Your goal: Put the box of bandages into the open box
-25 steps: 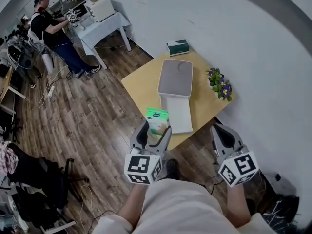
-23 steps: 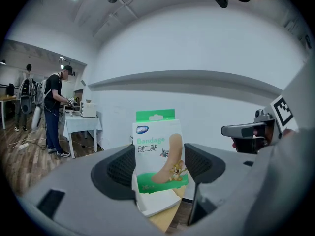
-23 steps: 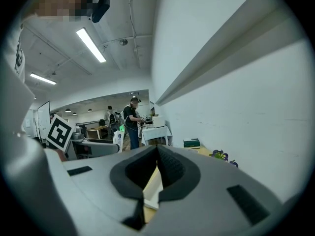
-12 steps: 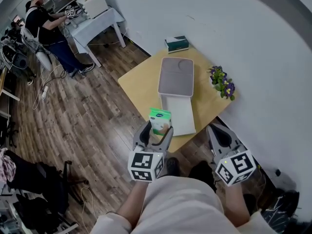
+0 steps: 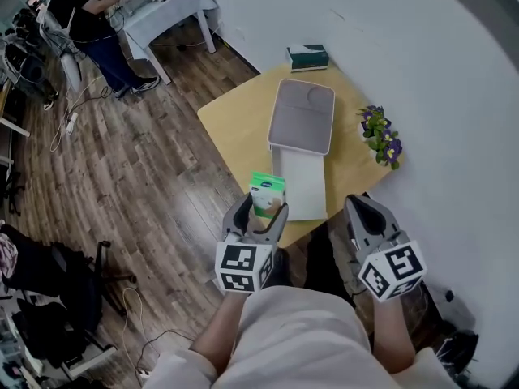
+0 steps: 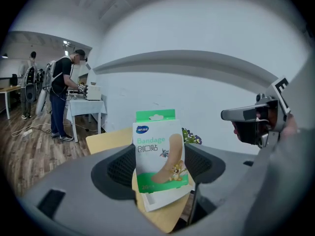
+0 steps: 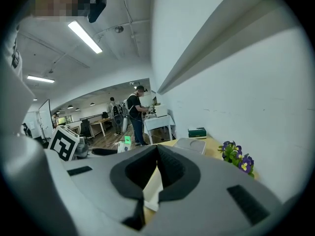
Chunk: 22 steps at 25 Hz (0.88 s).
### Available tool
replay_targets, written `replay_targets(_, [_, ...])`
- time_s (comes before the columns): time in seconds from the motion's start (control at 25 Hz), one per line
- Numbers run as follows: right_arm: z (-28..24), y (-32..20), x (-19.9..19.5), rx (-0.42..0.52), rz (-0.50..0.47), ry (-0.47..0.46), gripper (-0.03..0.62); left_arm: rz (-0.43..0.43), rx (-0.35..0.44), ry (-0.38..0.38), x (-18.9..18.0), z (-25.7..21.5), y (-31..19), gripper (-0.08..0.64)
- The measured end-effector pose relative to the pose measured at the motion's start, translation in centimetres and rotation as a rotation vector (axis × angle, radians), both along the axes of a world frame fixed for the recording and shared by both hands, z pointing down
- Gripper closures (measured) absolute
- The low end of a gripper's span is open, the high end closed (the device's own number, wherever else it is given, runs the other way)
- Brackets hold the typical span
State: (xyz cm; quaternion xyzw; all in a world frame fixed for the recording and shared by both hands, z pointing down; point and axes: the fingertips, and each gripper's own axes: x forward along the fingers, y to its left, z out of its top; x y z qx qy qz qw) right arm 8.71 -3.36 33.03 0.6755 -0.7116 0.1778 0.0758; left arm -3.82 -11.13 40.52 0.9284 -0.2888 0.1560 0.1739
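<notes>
The bandage box (image 5: 266,191), white with a green top, stands upright between the jaws of my left gripper (image 5: 259,214), which is shut on it just short of the table's near edge. In the left gripper view the bandage box (image 6: 156,154) fills the middle between the dark pads. The open box (image 5: 301,186) is a white tray with its grey lid (image 5: 302,117) laid back behind it, on the yellow table (image 5: 237,130). My right gripper (image 5: 362,208) hangs to the right of the tray, shut, holding nothing; in its own view the right gripper (image 7: 157,154) has its pads meeting.
Purple potted flowers (image 5: 383,143) stand at the table's right edge by the white wall. A green tissue box (image 5: 307,57) lies at the far corner. A person (image 5: 85,19) works at a white table (image 5: 166,6) far left. Wooden floor lies to the left.
Both grippers have edged a little forward towards the table. The bandage box stays in the left gripper, and the right gripper stays shut.
</notes>
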Motion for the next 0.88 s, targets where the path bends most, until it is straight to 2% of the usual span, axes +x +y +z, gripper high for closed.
replay_targets(0.2, [0.9,-2.3,0.9,-0.019,-0.049,-0.005,0.588,-0.008,-0.015,-0.035,1.2,1.8,-0.4,0.249])
replay_targets(0.88, [4.1,-8.2,4.1,-0.089,-0.268,-0.011,0.588,-0.131,-0.120,-0.103,6.2,8.3,-0.8,0.249])
